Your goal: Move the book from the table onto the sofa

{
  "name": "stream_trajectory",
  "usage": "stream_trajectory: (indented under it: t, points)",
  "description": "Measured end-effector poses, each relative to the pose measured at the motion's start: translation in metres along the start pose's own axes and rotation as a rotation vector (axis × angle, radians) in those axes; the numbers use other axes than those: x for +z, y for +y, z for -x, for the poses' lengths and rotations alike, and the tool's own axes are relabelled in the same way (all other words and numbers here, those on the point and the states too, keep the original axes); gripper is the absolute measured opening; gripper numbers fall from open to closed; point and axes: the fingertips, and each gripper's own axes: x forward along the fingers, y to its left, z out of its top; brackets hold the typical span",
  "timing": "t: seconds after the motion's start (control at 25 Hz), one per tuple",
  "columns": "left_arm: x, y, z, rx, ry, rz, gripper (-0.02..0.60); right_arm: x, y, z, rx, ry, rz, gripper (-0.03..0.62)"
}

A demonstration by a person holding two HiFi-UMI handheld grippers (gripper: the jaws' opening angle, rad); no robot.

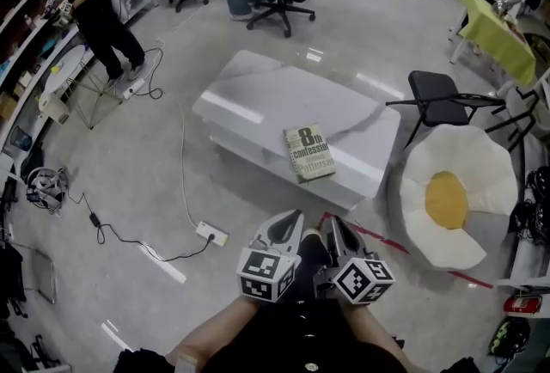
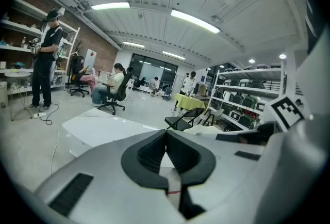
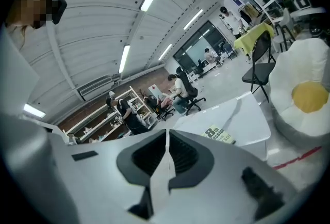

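A green-covered book (image 1: 309, 153) lies flat near the front right edge of the low white table (image 1: 258, 96); the right gripper view also catches the book (image 3: 220, 134) on the table (image 3: 242, 120). To the table's right sits a fried-egg-shaped sofa (image 1: 454, 195), white with a yellow centre, and that sofa (image 3: 308, 95) shows at the right edge of the right gripper view. My left gripper (image 1: 289, 223) and right gripper (image 1: 339, 226) hover side by side in front of the table, short of the book, both shut and empty. In the left gripper view, the left gripper (image 2: 166, 133) points over the table (image 2: 103, 127).
A black folding chair (image 1: 443, 98) stands behind the sofa. A power strip (image 1: 211, 234) and its cable lie on the floor left of me. A red tape line (image 1: 387, 240) runs on the floor near the sofa. Several people sit or stand further back by shelves (image 1: 34, 27).
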Motion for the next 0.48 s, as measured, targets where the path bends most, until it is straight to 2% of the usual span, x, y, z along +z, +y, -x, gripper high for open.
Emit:
stream_trajectory:
  t: [0.48]
  points:
    - [0.02,0.046,-0.106,0.067,0.038,0.057,0.011,0.034,-0.057,-0.092,0.037,0.1,-0.074,0.014]
